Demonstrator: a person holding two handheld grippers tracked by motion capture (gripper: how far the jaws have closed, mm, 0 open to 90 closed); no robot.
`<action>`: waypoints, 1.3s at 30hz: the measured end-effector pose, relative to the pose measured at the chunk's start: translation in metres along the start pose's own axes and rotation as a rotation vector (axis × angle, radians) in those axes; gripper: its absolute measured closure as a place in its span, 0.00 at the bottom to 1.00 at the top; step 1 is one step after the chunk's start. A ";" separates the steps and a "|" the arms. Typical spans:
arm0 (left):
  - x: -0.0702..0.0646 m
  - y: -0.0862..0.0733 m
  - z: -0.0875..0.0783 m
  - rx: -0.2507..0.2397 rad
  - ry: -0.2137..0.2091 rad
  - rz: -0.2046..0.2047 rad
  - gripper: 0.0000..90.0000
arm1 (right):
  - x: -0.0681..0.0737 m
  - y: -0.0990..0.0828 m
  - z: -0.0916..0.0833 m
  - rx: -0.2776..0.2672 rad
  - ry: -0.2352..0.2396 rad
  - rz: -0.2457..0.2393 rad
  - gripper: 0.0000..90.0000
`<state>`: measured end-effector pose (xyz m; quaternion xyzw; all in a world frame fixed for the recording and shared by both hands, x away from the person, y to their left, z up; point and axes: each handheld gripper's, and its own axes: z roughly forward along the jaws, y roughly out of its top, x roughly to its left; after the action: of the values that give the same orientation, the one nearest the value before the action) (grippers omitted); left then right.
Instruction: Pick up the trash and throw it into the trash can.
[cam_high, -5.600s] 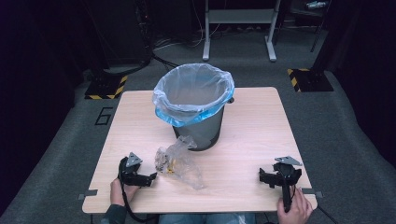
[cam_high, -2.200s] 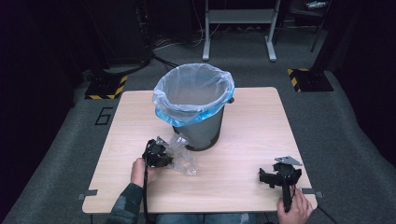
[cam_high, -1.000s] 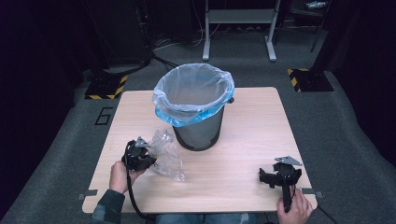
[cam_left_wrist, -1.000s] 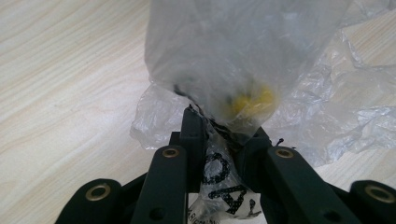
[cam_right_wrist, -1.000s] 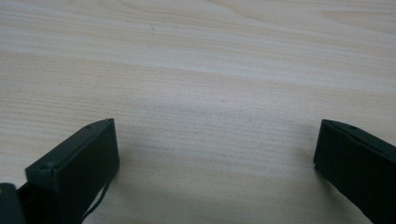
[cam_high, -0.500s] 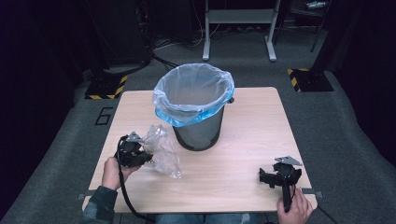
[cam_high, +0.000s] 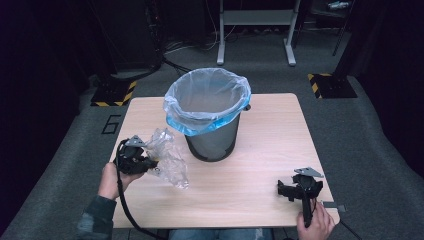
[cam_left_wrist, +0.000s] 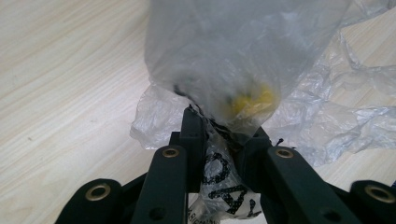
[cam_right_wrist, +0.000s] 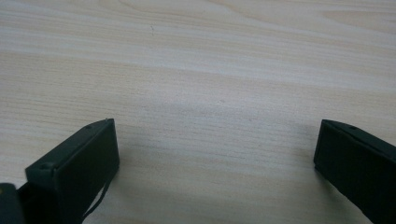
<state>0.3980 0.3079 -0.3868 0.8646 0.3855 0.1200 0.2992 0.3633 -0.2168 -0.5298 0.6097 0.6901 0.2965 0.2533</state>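
Dark carpet rings the wooden table (cam_high: 260, 200), and I work from its near edge with a gripper in each hand.

My left gripper (cam_high: 150, 164) is clamped on the clear plastic bag (cam_high: 167, 157), a crumpled film with black printed letters on it. In the left gripper view the two black jaws stand almost together, with a twisted neck of the bag (cam_left_wrist: 219, 177) pinched between them; the lettering runs right through the grip. Just past the jaw tips the bag balloons out, and something yellow (cam_left_wrist: 252, 100) shows blurred through the film. I cannot tell what it is. More loose film spreads on the wood to the right of the jaws in that view. From above, the bag trails from the jaw tips out toward the table's middle, its far end lying on the wood.

Beyond the bag, near but apart from it, stands a dark bin (cam_high: 212, 145) with a blue-edged clear liner (cam_high: 207, 107) folded over its rim.

My right gripper (cam_high: 295, 189) sits well apart from all this, low over the near right corner of the table. Its jaws stand wide, with nothing but bare wood grain between them in the right gripper view.
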 end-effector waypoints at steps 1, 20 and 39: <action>0.000 0.001 -0.001 -0.003 -0.006 -0.002 0.85 | 0.000 0.000 0.000 0.000 0.000 0.000 0.00; -0.003 0.034 -0.044 -0.009 -0.006 0.060 0.85 | 0.000 0.000 0.000 0.000 0.000 0.000 0.00; 0.002 0.082 -0.076 -0.035 -0.037 0.101 0.85 | 0.000 0.000 0.000 0.000 0.000 0.000 0.00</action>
<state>0.4143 0.2986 -0.2771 0.8795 0.3338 0.1255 0.3150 0.3634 -0.2168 -0.5298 0.6097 0.6901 0.2964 0.2532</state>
